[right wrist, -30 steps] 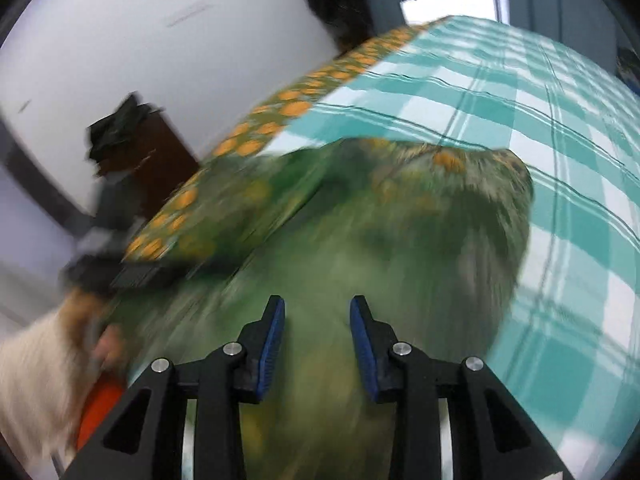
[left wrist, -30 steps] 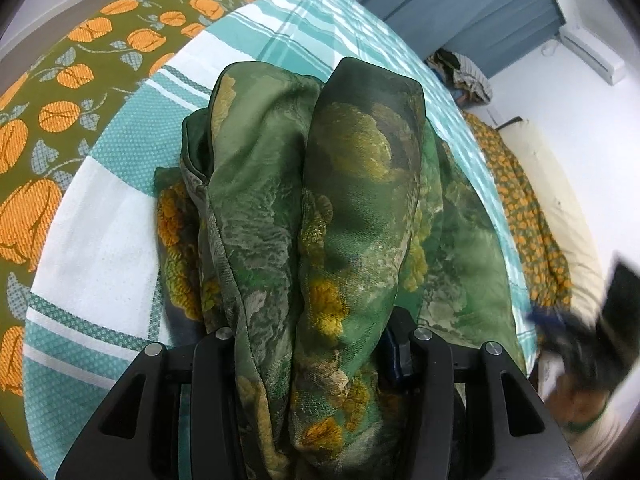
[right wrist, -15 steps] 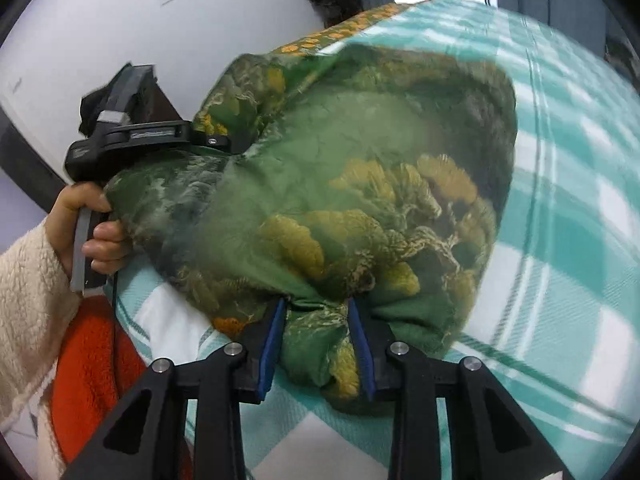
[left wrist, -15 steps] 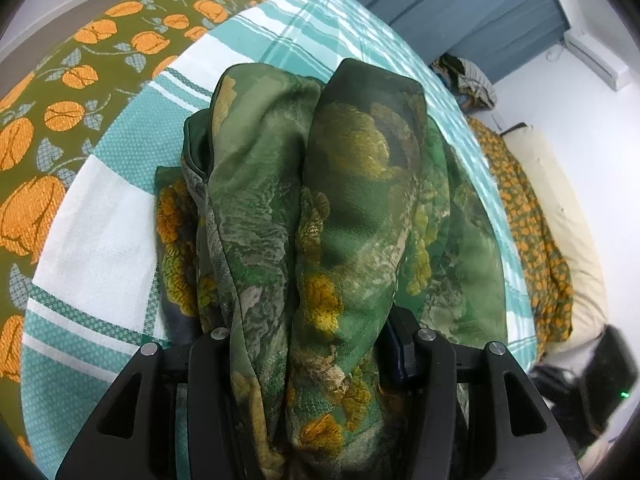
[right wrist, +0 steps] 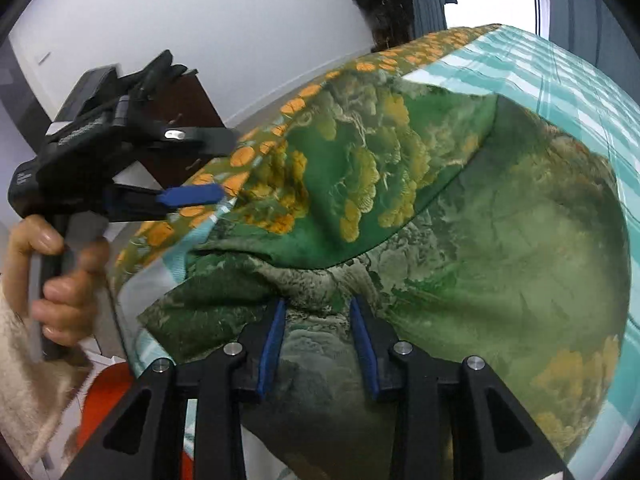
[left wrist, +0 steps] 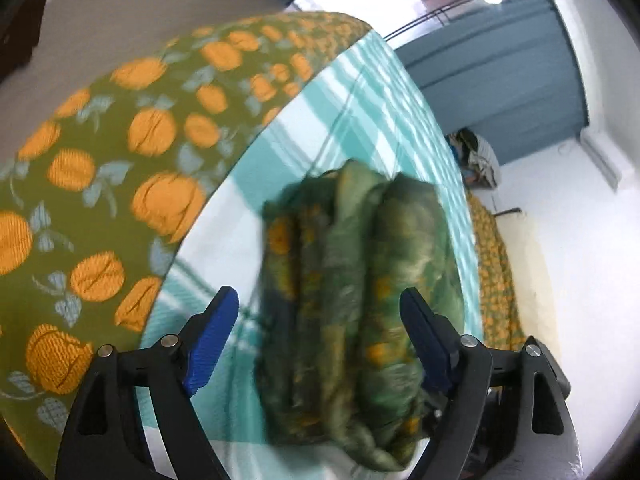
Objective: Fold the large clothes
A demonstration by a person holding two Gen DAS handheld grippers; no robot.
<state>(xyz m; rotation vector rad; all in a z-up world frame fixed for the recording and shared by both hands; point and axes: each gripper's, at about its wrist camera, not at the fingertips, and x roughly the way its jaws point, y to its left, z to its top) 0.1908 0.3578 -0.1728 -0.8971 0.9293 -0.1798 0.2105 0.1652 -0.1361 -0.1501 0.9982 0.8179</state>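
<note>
The green floral garment (left wrist: 352,280) lies in a bunched, folded heap on the teal-and-white checked cloth (left wrist: 360,92) that covers the bed, and it fills the lower middle of the left wrist view, blurred by motion. The left gripper (left wrist: 320,312) stands with its blue-padded jaws well apart, having just been opening; the folds sit between the two fingers, but the left pad (left wrist: 208,344) is clear of the fabric, with checked cloth showing in the gap, and the right pad is just beside the fabric's edge, so nothing is pinched there. To the left of the frame runs the olive bedspread with orange fruit (left wrist: 100,200), and a blue curtain (left wrist: 500,80) hangs at the upper right. In the right wrist view the garment (right wrist: 460,220) spreads across most of the frame, one flap folded over with a diagonal edge. The right gripper (right wrist: 318,312), at bottom centre, is clamped on a gathered ridge of the garment's near edge, the fabric pressed between its narrow-set pads. At the left of that frame the left gripper (right wrist: 192,176) appears from the side, held by a hand (right wrist: 60,280) in a cream fleecy sleeve (right wrist: 24,380), its tips near the garment's far corner but apart from it.
</note>
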